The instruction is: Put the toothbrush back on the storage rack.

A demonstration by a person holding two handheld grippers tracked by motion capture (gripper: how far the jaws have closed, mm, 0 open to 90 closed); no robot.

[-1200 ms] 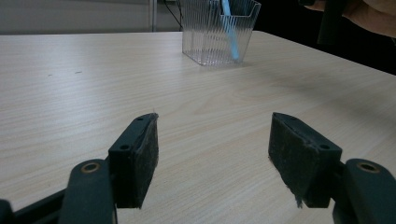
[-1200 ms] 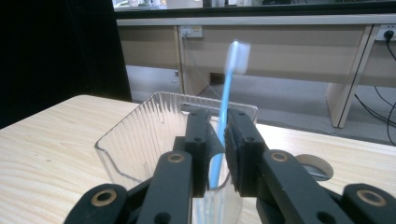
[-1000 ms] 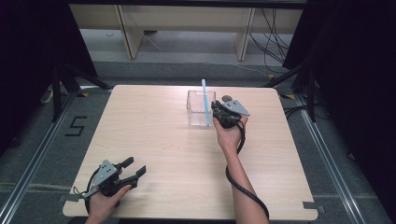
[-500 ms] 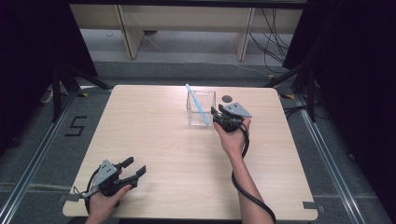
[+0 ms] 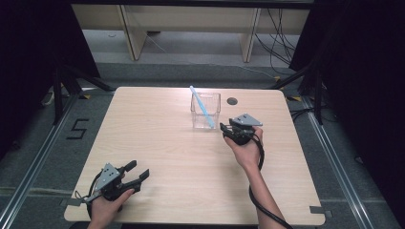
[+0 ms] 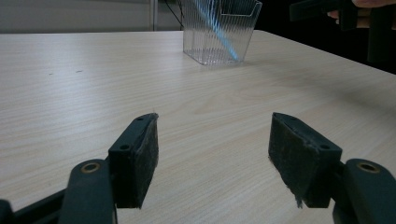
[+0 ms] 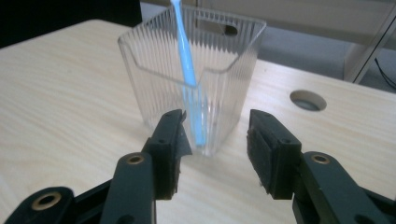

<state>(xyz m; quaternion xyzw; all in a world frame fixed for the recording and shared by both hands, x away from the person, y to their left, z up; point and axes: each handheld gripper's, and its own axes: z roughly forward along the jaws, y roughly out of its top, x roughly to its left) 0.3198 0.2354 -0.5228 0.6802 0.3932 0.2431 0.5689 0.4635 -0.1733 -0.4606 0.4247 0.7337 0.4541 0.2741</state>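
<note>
Blue plastic, the stick [image 5: 202,107] leaned inside the clear ribbed container [image 5: 205,113] near the far edge of the surface [image 5: 157,143], about midway along it. Its long axis ran slantwise: the lower end sat in the container's bottom on the side toward the right tool [image 5: 226,133], and the upper end rose past the rim toward the far left corner. Its top was cut off in the right gripper view, and the ribbing blurred its lower part. The right tool, jaws just opened with nothing between them, hung just beside the container. The left tool [image 5: 139,172] rested released near the near left corner.
</note>
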